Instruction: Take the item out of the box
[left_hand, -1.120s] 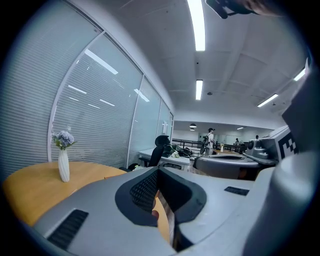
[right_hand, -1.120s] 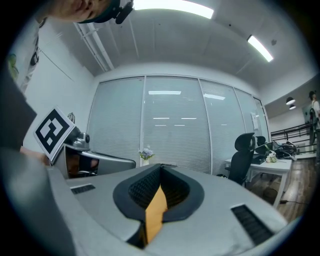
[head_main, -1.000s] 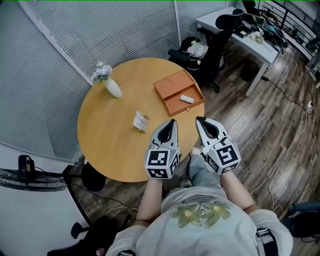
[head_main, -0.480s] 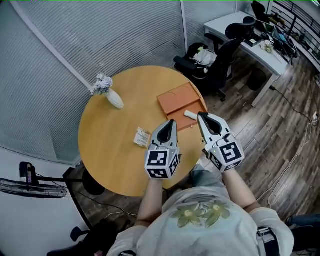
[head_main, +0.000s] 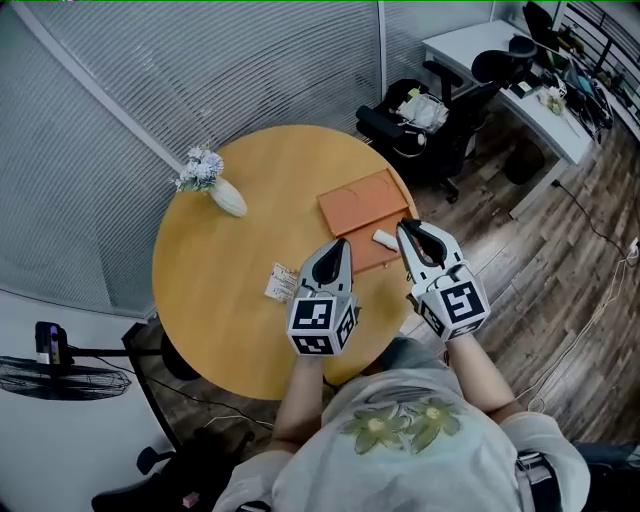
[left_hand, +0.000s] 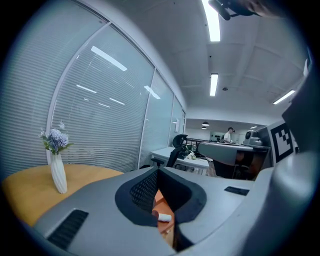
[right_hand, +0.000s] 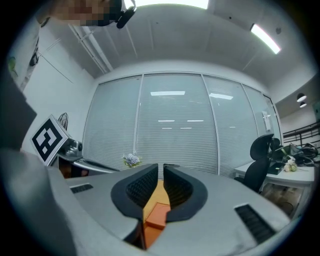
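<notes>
An orange shallow box (head_main: 360, 212) lies open on the round wooden table (head_main: 225, 270), at its right side. A small white item (head_main: 384, 238) rests in the box near its front edge. My left gripper (head_main: 342, 243) hovers just left of the box's front corner, jaws shut and empty. Through them the left gripper view shows the white item (left_hand: 164, 217) on the orange box (left_hand: 163, 204). My right gripper (head_main: 403, 226) hangs by the box's front right corner, close to the item. Its jaws are opening, a narrow slit between them, nothing inside. The right gripper view shows the box (right_hand: 157, 216) below its gripper (right_hand: 161, 166).
A white vase with flowers (head_main: 215, 185) stands at the table's far left. A small printed packet (head_main: 283, 283) lies left of my left gripper. A black office chair (head_main: 430, 110) and a white desk (head_main: 520, 85) stand beyond the table, on wood flooring.
Both grippers have moved forward over the table towards the box. The right one now reaches the box's front right corner next to the white item.
</notes>
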